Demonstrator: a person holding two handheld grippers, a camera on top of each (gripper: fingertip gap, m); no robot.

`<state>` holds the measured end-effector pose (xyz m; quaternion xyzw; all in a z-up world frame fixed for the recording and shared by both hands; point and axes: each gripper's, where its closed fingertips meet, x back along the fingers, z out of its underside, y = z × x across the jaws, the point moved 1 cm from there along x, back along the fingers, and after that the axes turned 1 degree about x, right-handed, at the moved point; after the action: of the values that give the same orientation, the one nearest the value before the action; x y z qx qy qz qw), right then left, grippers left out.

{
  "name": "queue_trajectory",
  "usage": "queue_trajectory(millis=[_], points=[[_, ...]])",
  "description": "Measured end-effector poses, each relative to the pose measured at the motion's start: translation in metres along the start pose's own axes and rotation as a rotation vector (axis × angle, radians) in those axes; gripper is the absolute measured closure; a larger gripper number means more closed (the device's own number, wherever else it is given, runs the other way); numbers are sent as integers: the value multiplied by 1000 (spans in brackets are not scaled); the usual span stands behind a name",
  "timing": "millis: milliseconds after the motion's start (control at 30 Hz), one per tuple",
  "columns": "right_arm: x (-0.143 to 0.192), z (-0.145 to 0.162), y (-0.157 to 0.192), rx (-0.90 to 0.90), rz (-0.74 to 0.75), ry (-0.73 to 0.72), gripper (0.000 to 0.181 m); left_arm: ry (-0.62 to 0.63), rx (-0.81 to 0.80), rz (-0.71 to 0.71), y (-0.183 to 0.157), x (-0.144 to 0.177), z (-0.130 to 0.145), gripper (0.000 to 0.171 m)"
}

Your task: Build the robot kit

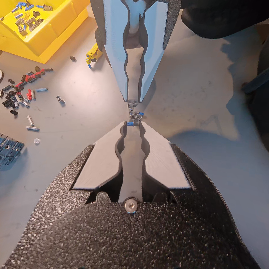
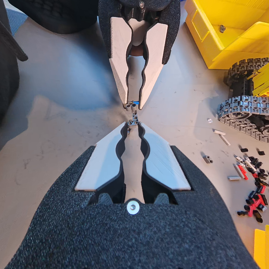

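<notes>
Grey holed plastic piece (image 1: 133, 112) — gripper-pinched

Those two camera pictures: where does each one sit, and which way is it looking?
Left wrist view: sits on the left claw, looks along its fingers over the grey table; the right claw faces it.
Right wrist view: sits on the right claw, looking back at the left claw.
Shared: both claws pinching one small grey piece assembly, plus loose pieces and a yellow bin.

Yellow bin (image 1: 43, 36), loose pins (image 1: 17, 93), tracked model (image 2: 247, 110) on grey table (image 1: 189, 101)
</notes>
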<state>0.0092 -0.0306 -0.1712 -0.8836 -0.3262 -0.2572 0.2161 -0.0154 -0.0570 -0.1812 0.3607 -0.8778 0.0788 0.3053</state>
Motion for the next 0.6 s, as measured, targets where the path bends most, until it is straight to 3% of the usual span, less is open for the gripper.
queue_trajectory(millis=[600], points=[[-1,6,1,-32,-20,14,167,4,-8,-5,-1,-4,1,156]])
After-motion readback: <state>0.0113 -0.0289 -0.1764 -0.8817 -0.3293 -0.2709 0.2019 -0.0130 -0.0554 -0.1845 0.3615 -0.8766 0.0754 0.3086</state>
